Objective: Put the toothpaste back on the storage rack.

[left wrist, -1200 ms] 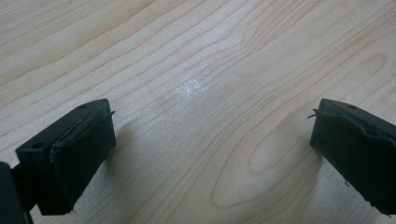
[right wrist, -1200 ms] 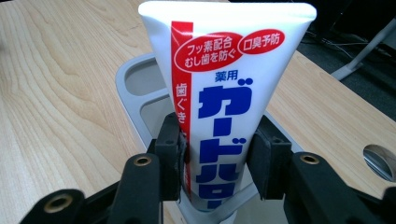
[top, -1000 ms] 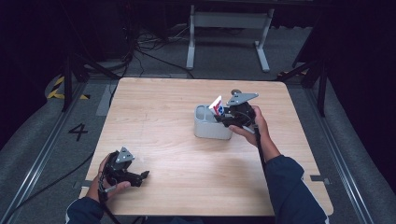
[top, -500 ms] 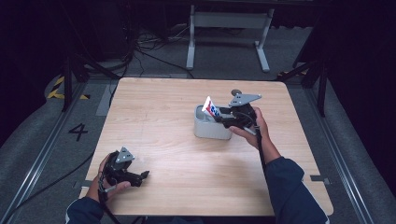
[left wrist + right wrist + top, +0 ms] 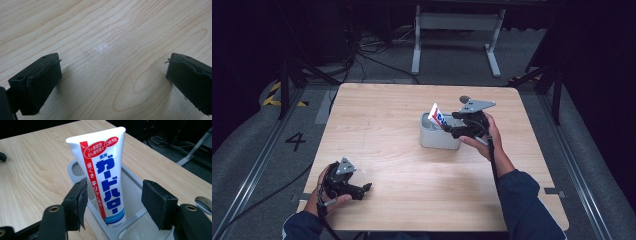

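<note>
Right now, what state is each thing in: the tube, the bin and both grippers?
toothpaste tube: upright, leaning in the bin, released, no pad touching it.
grey bin: upright on the table, open-topped, holding the tube.
right gripper: open at the bin, jaws just opened off the tube.
left gripper: open, nothing between its jaws, low over bare wood.
table: bare light wood around the bin.

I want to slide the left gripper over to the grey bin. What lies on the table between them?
Nothing: the high view shows only bare wooden table between the left gripper and the grey bin.
</note>
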`<control>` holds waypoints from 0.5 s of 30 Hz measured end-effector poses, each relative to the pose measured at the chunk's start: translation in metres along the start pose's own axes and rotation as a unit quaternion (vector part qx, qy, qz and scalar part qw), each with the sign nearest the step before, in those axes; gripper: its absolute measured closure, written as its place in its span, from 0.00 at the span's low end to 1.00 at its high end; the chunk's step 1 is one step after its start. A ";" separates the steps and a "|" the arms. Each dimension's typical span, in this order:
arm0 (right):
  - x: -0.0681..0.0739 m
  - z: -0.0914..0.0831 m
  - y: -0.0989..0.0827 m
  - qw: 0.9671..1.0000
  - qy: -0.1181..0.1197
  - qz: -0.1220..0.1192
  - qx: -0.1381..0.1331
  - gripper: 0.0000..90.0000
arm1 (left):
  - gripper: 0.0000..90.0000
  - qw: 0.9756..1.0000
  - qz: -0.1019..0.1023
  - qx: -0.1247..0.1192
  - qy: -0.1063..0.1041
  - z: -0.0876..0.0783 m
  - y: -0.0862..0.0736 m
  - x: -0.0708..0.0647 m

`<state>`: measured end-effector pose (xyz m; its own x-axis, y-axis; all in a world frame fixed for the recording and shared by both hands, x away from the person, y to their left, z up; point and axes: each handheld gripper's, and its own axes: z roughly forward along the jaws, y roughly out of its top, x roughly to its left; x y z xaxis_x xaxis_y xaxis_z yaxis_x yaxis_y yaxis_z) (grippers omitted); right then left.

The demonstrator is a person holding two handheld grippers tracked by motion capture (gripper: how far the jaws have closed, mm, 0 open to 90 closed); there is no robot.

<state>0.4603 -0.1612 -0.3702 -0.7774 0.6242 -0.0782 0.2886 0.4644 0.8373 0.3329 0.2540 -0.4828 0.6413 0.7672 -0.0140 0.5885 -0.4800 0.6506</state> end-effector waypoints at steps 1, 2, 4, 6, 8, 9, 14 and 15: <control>0.001 -0.001 0.000 1.000 -0.001 -0.003 -0.001 0.43 | 0.01 1.000 0.001 0.000 -0.001 0.000 0.000 0.000; 0.002 -0.002 0.001 1.000 -0.004 -0.007 0.000 0.42 | 0.01 1.000 0.001 0.000 0.000 0.000 0.000 0.000; 0.003 -0.004 0.002 1.000 -0.007 -0.009 0.000 0.42 | 0.01 1.000 0.002 0.000 0.000 0.000 0.000 0.000; 0.004 -0.006 0.003 1.000 -0.008 -0.014 0.002 0.42 | 0.01 1.000 0.000 0.000 0.000 0.000 0.000 0.000; 0.005 -0.008 0.003 1.000 -0.012 -0.017 0.006 0.41 | 0.01 1.000 0.000 0.000 0.000 0.000 0.000 0.000; 0.005 -0.008 0.003 1.000 -0.012 -0.017 0.006 0.41 | 0.01 1.000 0.000 0.000 0.000 0.000 0.000 0.000; 0.009 -0.014 0.000 0.999 -0.018 -0.027 0.009 0.41 | 0.00 1.000 0.002 -0.001 -0.001 0.000 0.000 0.000; 0.010 -0.015 0.000 0.999 -0.017 -0.029 0.010 0.41 | 0.00 1.000 0.001 0.000 0.000 0.000 0.000 0.000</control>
<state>0.4442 -0.1647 -0.3626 -0.7735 0.6169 -0.1457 0.2545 0.5128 0.8199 0.3330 0.2541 -0.4828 0.6425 0.7662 -0.0123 0.5871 -0.4818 0.6505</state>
